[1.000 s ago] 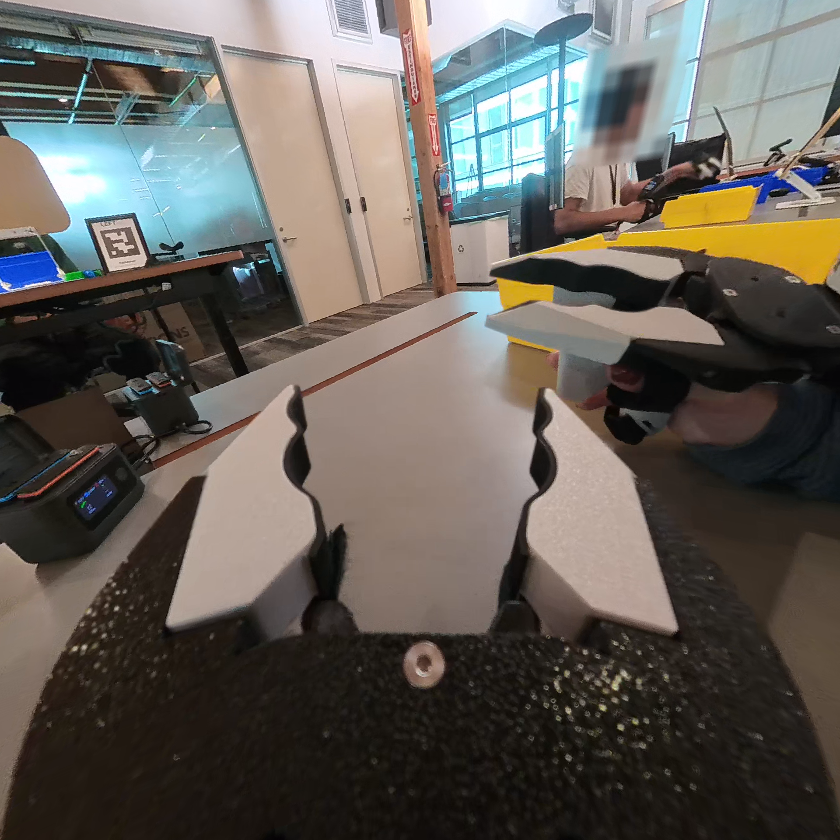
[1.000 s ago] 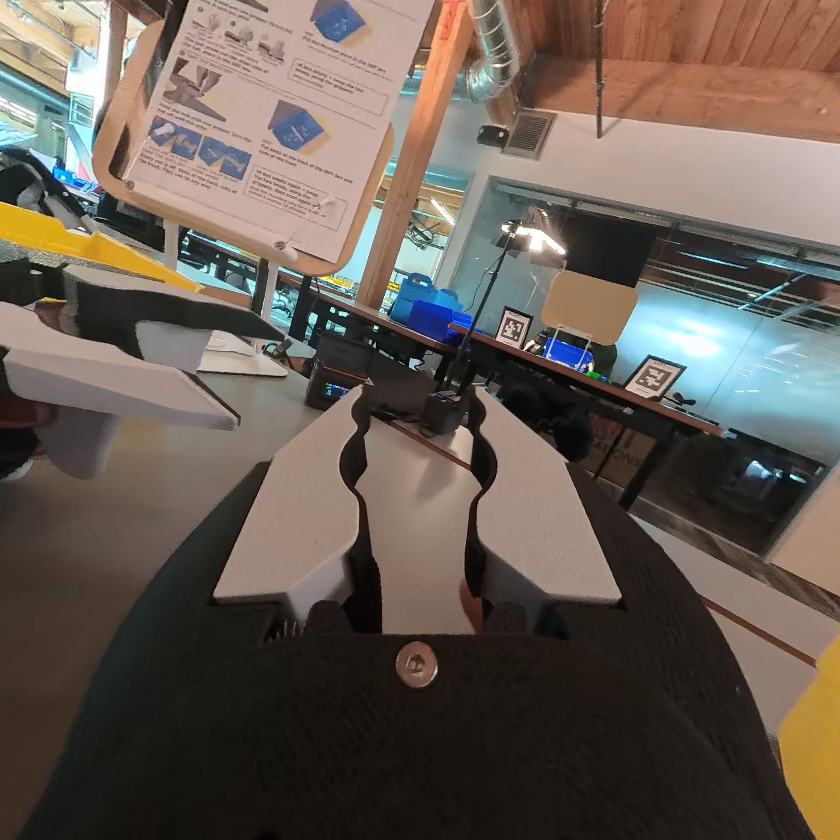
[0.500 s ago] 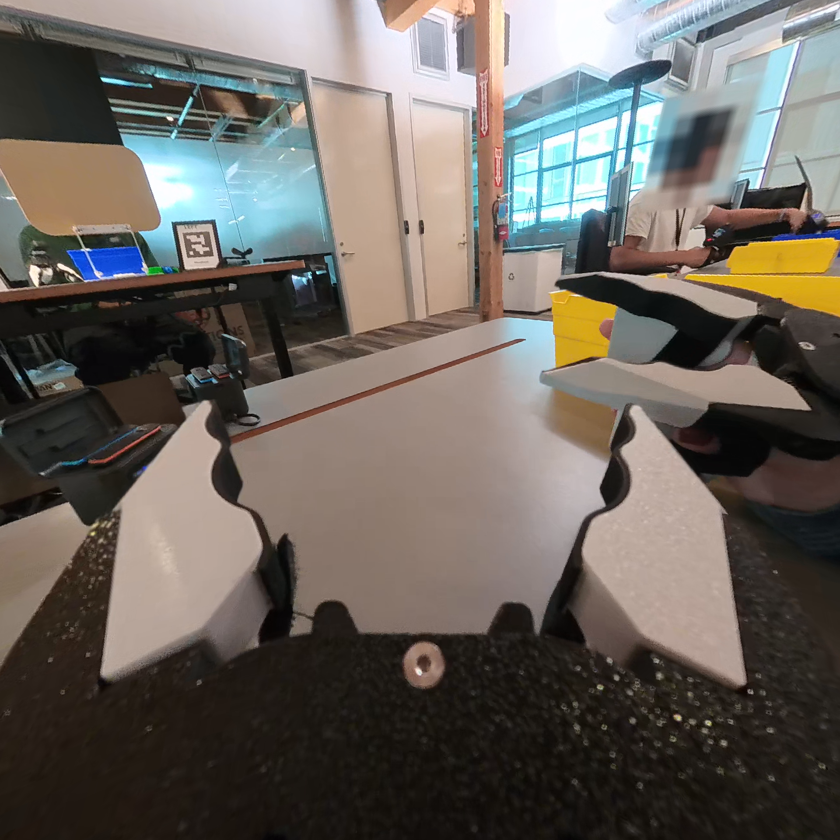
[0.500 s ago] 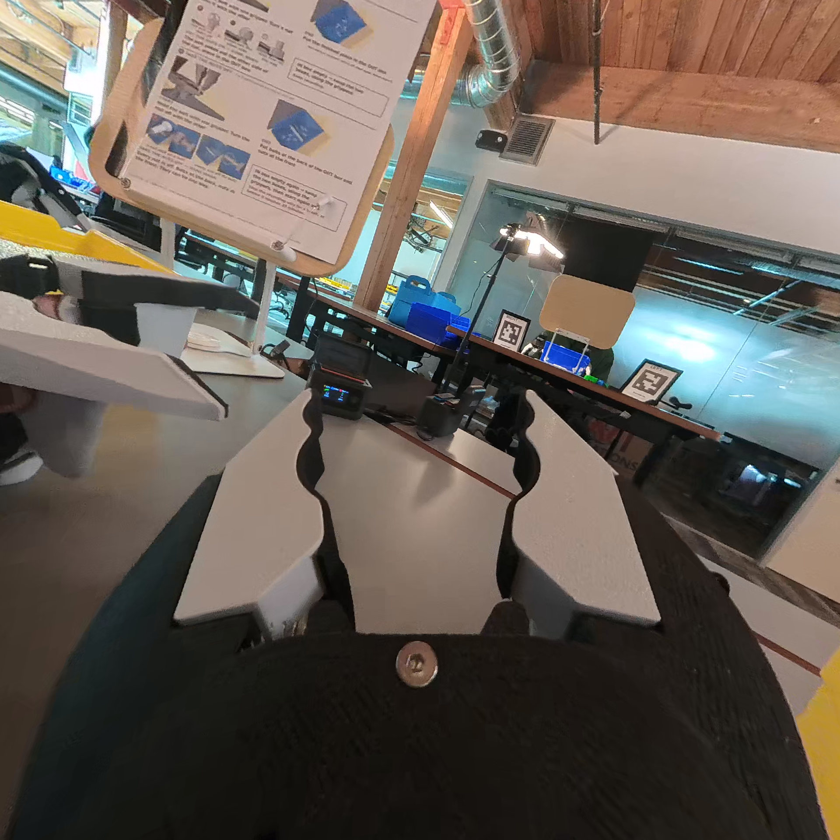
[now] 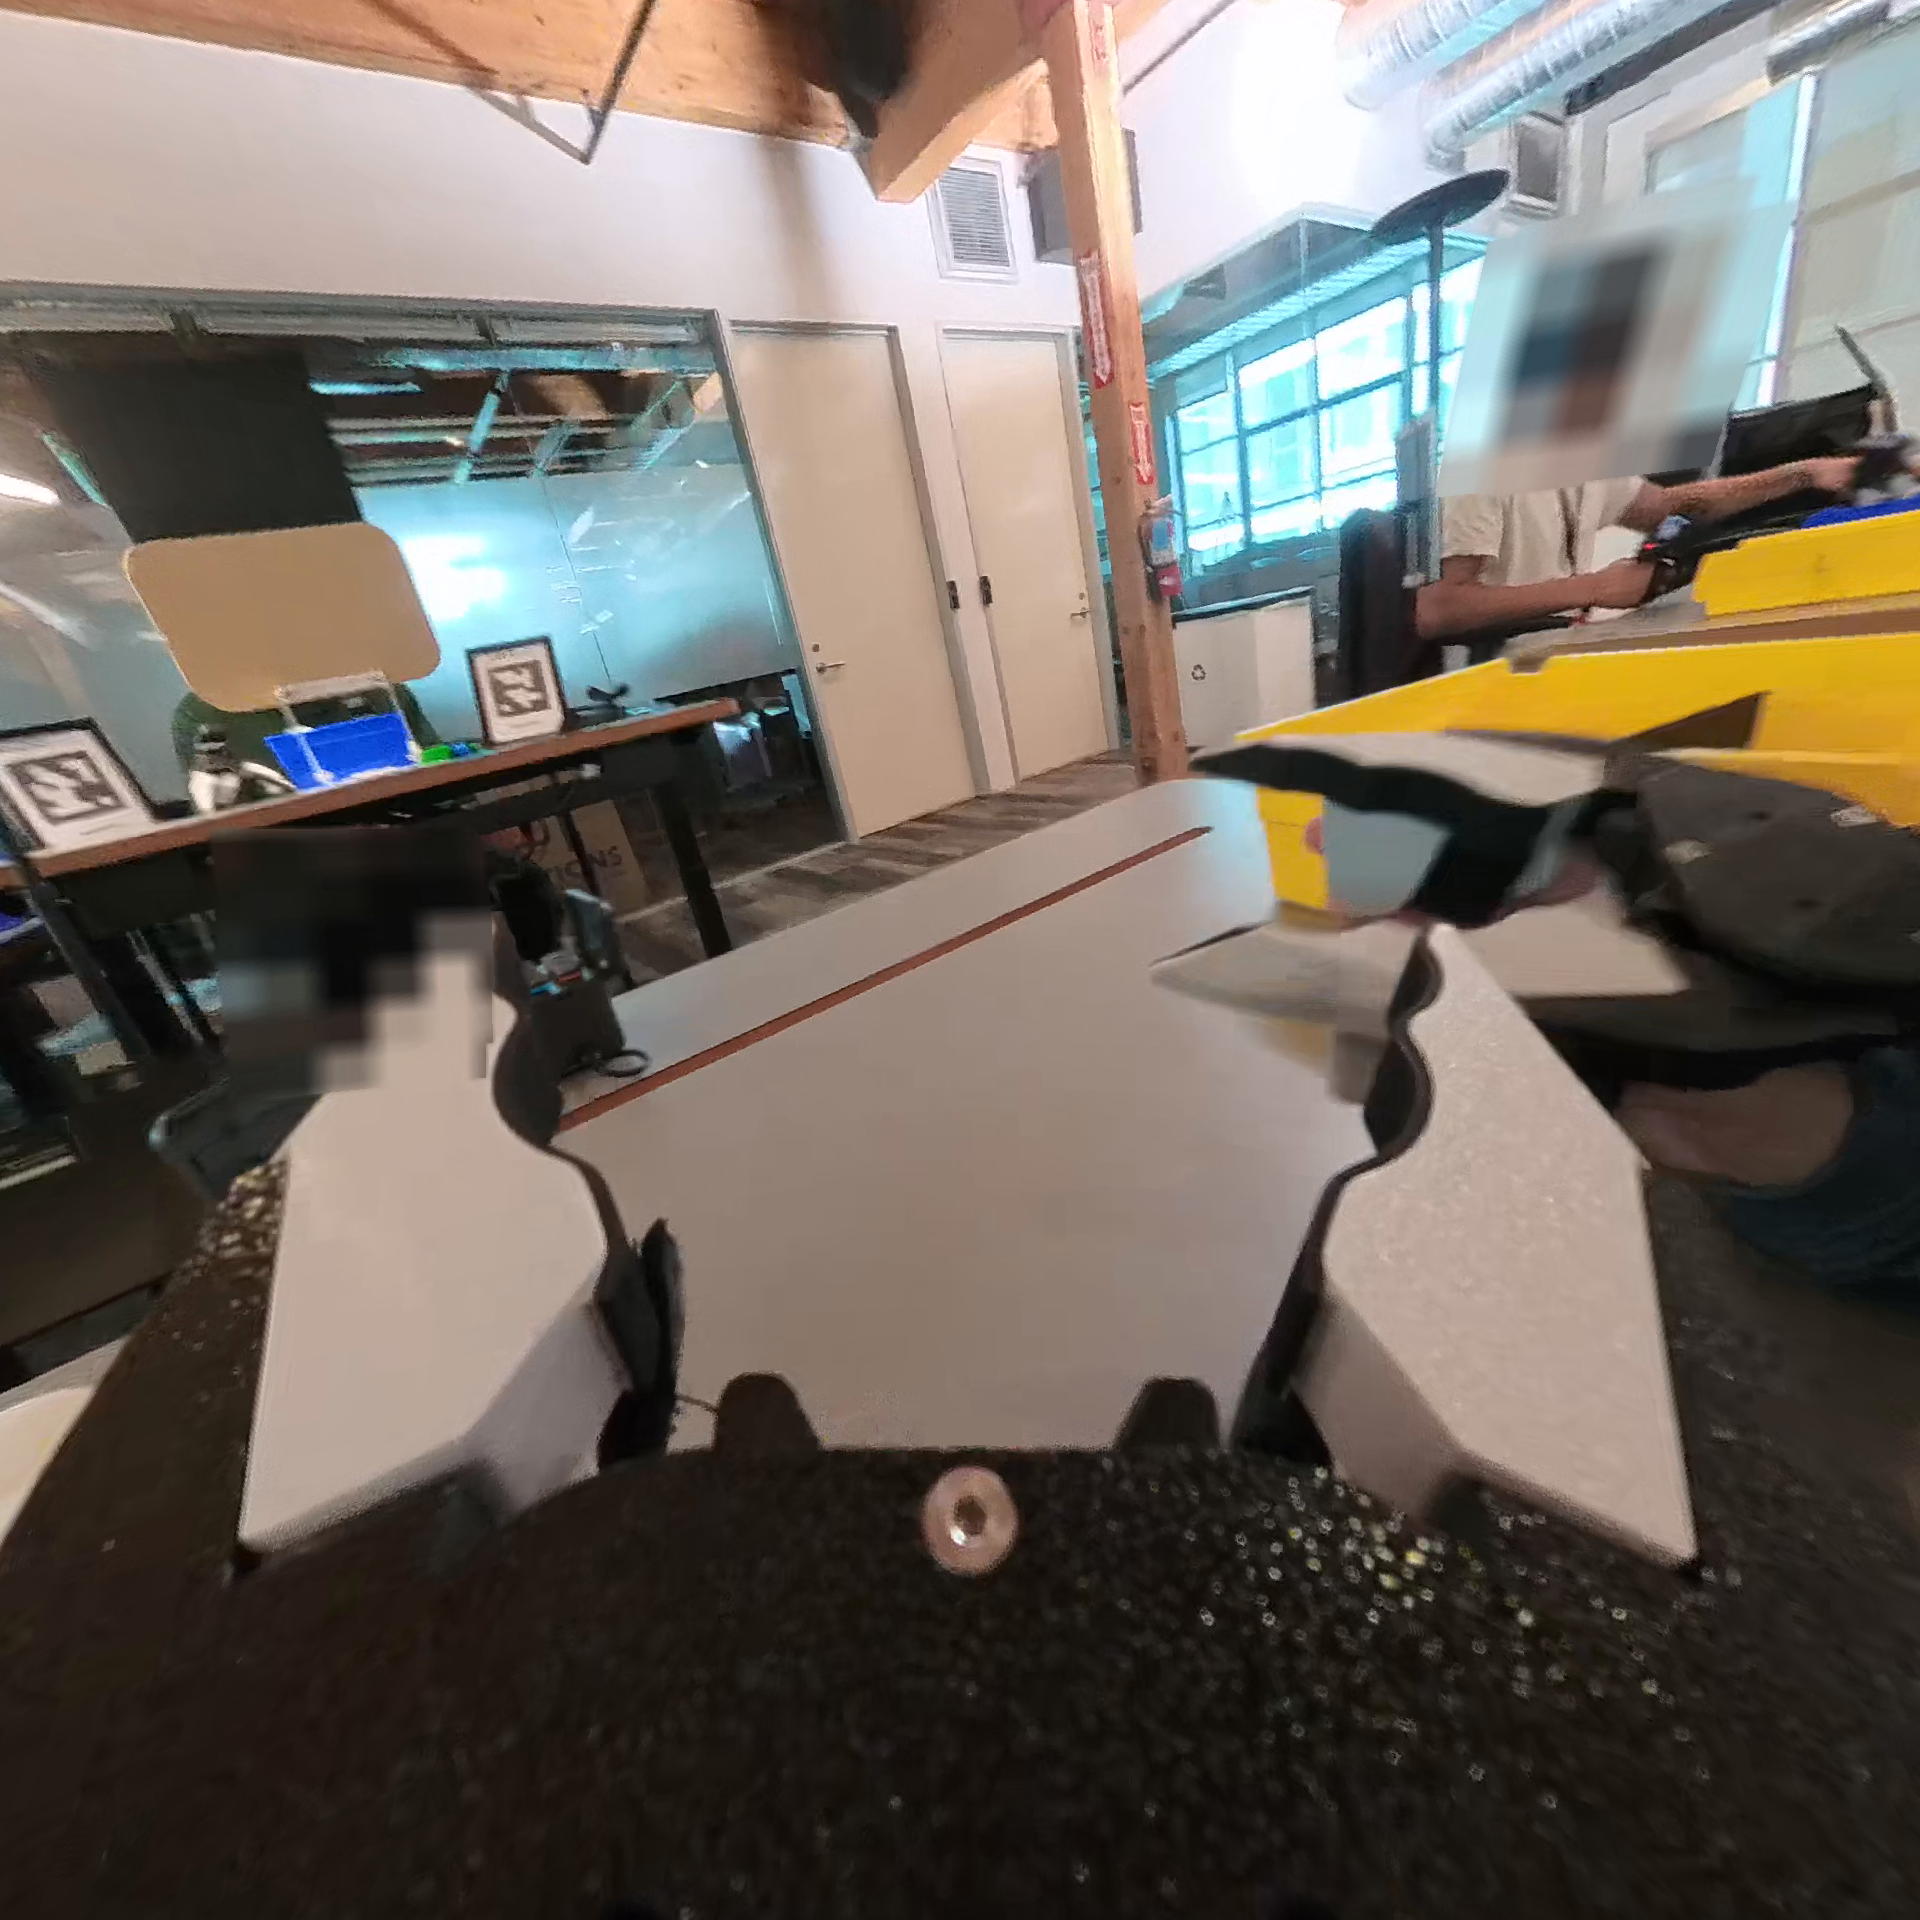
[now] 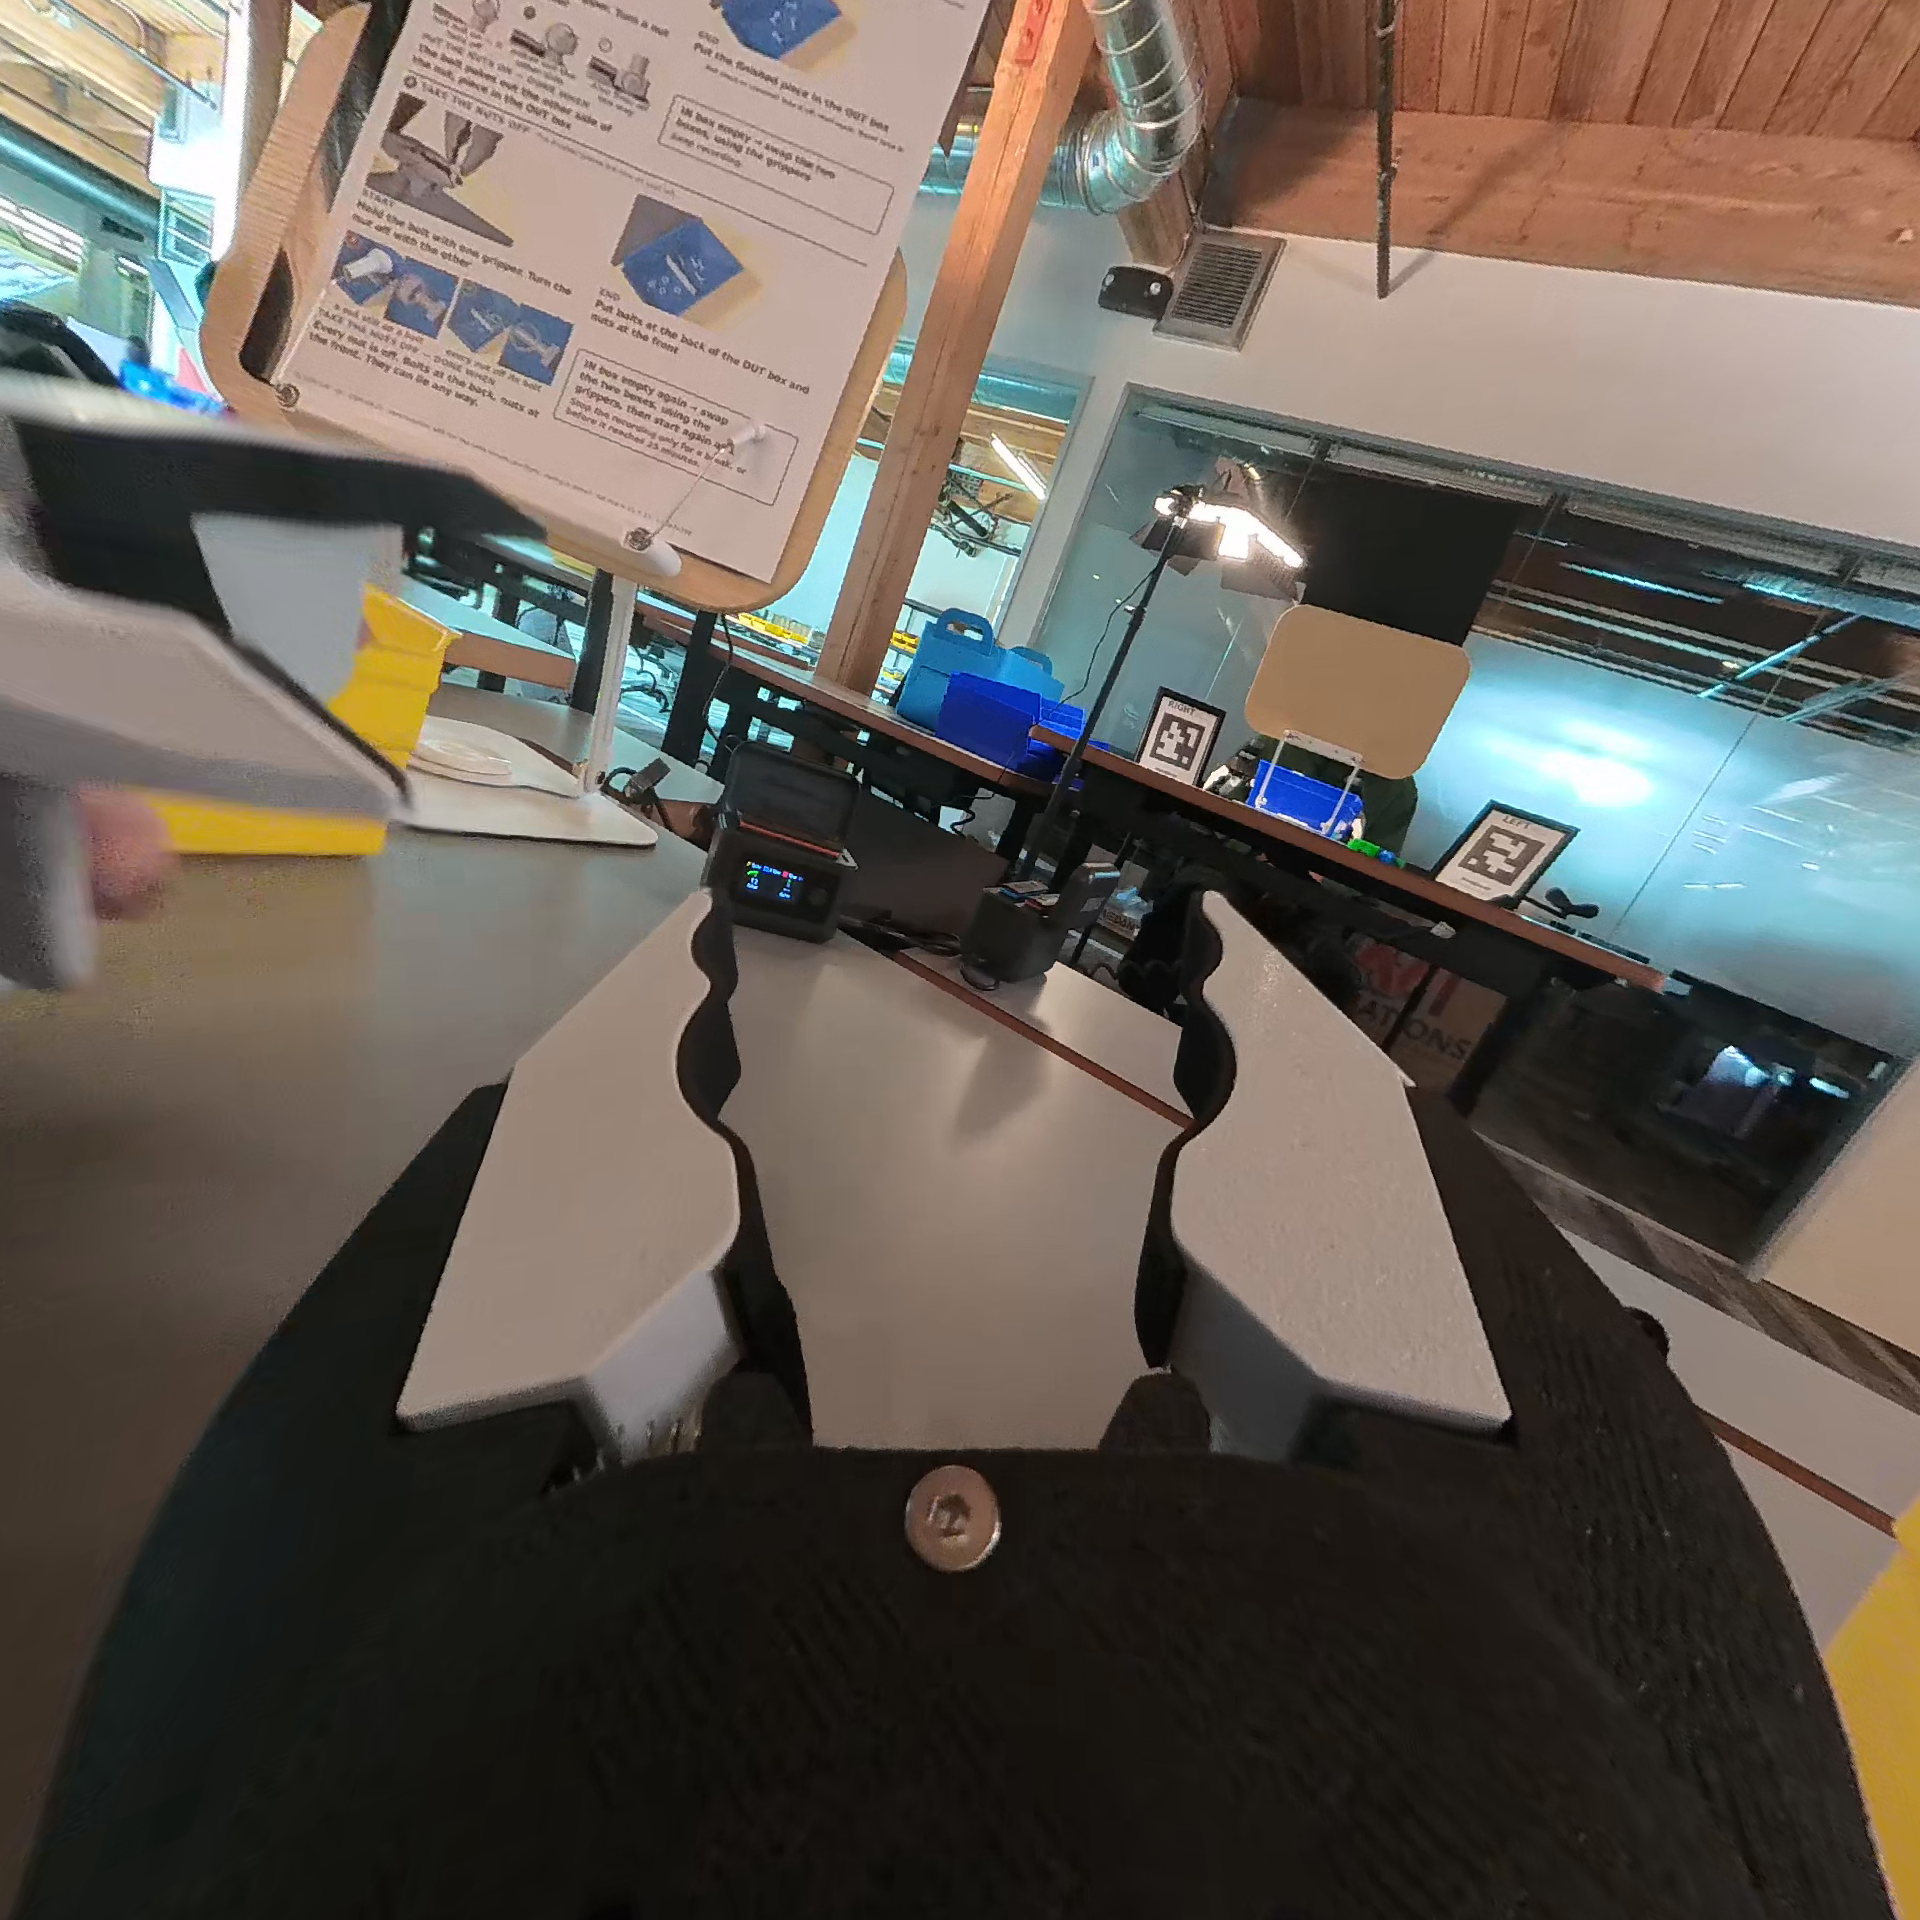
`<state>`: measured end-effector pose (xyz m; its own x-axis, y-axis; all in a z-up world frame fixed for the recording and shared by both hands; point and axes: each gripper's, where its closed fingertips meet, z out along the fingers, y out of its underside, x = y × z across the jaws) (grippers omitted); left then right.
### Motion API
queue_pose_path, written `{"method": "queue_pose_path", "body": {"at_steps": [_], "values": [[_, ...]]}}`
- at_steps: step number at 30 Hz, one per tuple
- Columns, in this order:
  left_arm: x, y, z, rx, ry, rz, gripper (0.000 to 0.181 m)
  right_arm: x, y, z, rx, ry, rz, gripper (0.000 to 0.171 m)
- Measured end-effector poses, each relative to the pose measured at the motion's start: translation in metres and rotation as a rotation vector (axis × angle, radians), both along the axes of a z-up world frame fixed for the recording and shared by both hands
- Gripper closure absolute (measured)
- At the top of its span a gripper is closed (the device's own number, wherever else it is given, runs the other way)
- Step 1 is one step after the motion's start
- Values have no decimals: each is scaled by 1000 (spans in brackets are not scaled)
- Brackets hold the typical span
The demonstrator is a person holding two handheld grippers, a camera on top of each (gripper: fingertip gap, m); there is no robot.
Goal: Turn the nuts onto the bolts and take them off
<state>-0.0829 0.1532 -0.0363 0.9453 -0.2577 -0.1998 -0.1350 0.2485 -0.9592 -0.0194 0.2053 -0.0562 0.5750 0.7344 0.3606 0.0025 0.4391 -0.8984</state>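
1. Both tools are gaping wide and carrying nothing: left tool point(image 5: 966, 1049) at the lower centre of the left wrist view, right tool point(image 6: 956, 997) at the lower centre of the right wrist view.
2. Neither is touching the grey table point(image 5: 987, 1143), which is stretching bare between their tips.
3. No nuts or bolts are showing anywhere; they may be lying in the yellow bin point(image 5: 1714, 696) at the right edge of the left wrist view, though its inside is hidden.
4. Judging from this, no threading is underway, so fetching a bolt and nut is still waiting.
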Motion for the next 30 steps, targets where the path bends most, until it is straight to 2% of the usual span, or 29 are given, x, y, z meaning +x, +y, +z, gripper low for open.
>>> {"method": "queue_pose_path", "body": {"at_steps": [2,5,7,9,10,12,14,18,21,23,26,30], "values": [[18,-22,21,-40,-38,-77,37,-1,-1,-1,3,-6,2,86],[34,-70,64,-50,-76,-171,62,0,1,-1,1,-4,-1,85],[18,-98,85,-85,-69,-155,70,1,3,-1,-8,0,-7,85],[-20,-123,96,-141,-60,-79,76,2,4,0,-13,7,-9,85],[-44,-133,94,-188,-48,-34,87,2,4,0,-16,9,-11,86],[-100,-151,78,-313,-20,85,99,2,5,0,-18,9,-15,86],[-148,-169,43,-506,28,163,112,1,5,0,-15,5,-16,86],[-192,-193,-28,-824,44,156,114,0,6,-1,-12,1,-21,87],[-208,-211,-80,-1080,88,159,122,0,6,-1,-9,-5,-21,87],[-206,-218,-102,-1200,62,123,127,-1,5,-1,-7,-6,-20,87],[-198,-225,-120,-1330,-46,74,125,0,5,-1,-8,-4,-19,88],[-205,-221,-125,-1344,-52,96,125,0,6,-1,-12,0,-22,88]]}}
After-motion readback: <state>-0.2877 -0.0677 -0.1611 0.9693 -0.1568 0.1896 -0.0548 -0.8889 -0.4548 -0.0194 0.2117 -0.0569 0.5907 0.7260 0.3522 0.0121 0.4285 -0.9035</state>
